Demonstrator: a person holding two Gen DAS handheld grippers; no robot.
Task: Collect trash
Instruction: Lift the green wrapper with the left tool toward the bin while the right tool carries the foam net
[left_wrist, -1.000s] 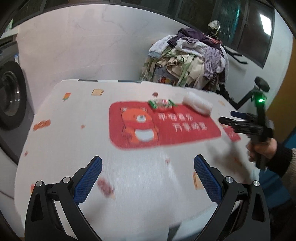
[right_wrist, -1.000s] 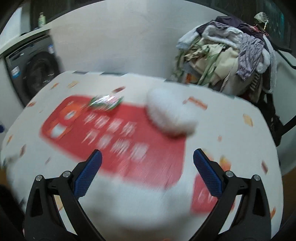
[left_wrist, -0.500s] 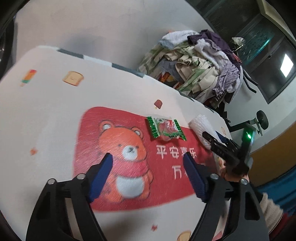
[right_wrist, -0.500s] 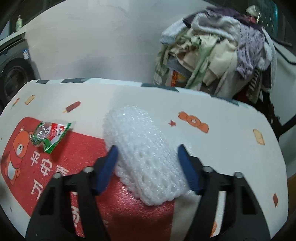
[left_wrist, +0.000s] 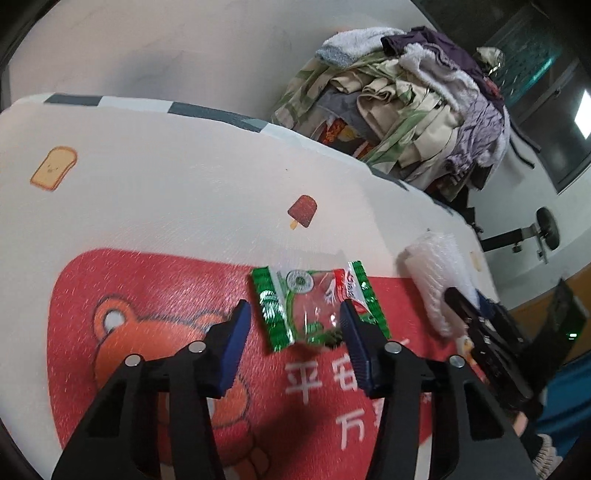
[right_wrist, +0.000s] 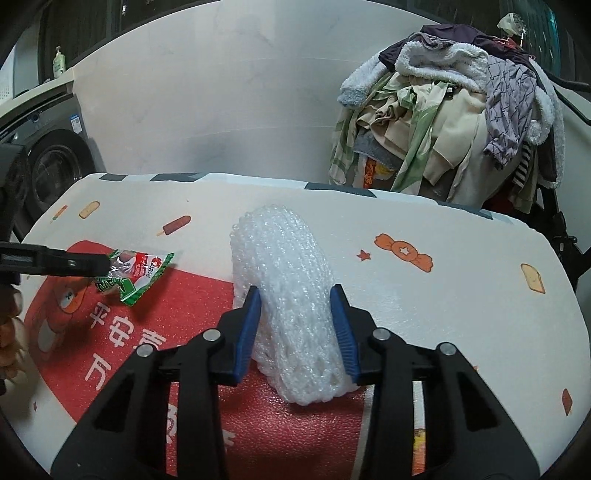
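Note:
A green and red snack wrapper (left_wrist: 314, 295) lies on the red bear print of the table cover (left_wrist: 147, 206). My left gripper (left_wrist: 295, 325) stands over it, jaws closing, with the wrapper between the blue pads and not visibly pinched. In the right wrist view the left gripper's dark fingers (right_wrist: 55, 262) reach the wrapper (right_wrist: 136, 269) from the left. A white foam net sleeve (right_wrist: 284, 258) lies to the right of the wrapper. My right gripper (right_wrist: 297, 314) is shut on its near end, both pads pressed into it. The left wrist view shows that sleeve (left_wrist: 436, 266) too.
A tall pile of clothes (right_wrist: 443, 110) stands behind the table at the back right. A washing machine (right_wrist: 55, 166) sits at the left beyond the table edge. A person's hand (right_wrist: 9, 343) shows at the left border. The cover (right_wrist: 461, 295) right of the sleeve is bare.
My left gripper came forward and down over the wrapper while its jaws narrowed. My right gripper moved onto the foam net sleeve and shut on it.

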